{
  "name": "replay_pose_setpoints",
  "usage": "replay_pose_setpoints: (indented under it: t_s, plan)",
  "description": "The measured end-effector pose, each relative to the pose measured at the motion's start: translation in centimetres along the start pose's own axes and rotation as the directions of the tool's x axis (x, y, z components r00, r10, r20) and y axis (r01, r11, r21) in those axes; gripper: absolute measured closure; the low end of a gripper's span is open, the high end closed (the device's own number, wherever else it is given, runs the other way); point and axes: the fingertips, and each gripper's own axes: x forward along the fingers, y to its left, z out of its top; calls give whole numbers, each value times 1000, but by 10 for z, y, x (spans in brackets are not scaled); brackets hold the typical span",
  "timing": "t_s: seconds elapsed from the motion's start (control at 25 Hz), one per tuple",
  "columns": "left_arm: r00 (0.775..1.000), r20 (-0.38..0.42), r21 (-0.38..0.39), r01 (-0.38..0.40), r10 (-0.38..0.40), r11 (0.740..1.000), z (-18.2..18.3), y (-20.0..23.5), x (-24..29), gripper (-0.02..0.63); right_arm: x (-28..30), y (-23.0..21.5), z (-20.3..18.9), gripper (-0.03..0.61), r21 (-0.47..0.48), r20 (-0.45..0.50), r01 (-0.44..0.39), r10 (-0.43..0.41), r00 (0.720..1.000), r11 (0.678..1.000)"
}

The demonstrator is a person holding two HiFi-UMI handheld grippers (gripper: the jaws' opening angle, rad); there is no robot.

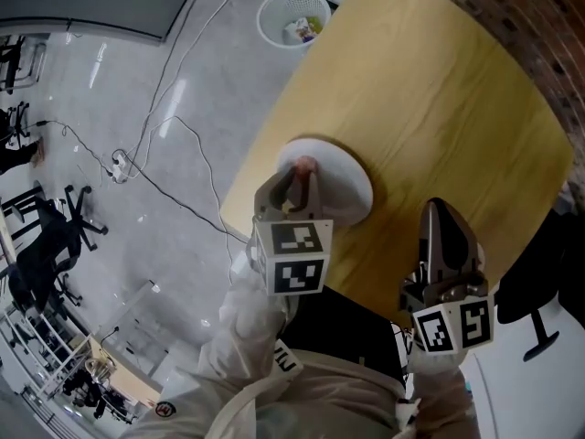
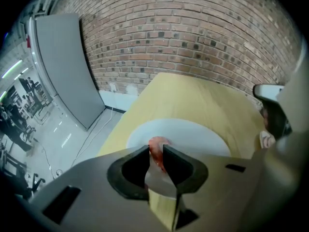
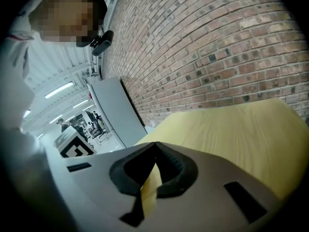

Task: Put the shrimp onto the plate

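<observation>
Shrimp [image 2: 157, 143] pinched between left gripper [image 2: 155, 152] jaws, over white plate [image 2: 195, 135].

1. You have one shrimp [image 2: 157, 145] in view.
2. You have one plate [image 1: 349, 187].
3. You have one table [image 1: 430, 90].
4. You hold two grippers: one left gripper [image 1: 299, 179] and one right gripper [image 1: 442, 210].
5. You have one wastebasket [image 1: 270, 26] on the floor.
</observation>
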Motion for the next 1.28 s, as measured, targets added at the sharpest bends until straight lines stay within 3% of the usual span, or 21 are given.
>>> replay_pose_setpoints:
  t_s: [1.28]
  plan:
    - [995, 63, 94, 74, -80, 993, 6, -6, -8, 548, -17, 7, -26, 554, 63, 45, 72, -75, 996, 995]
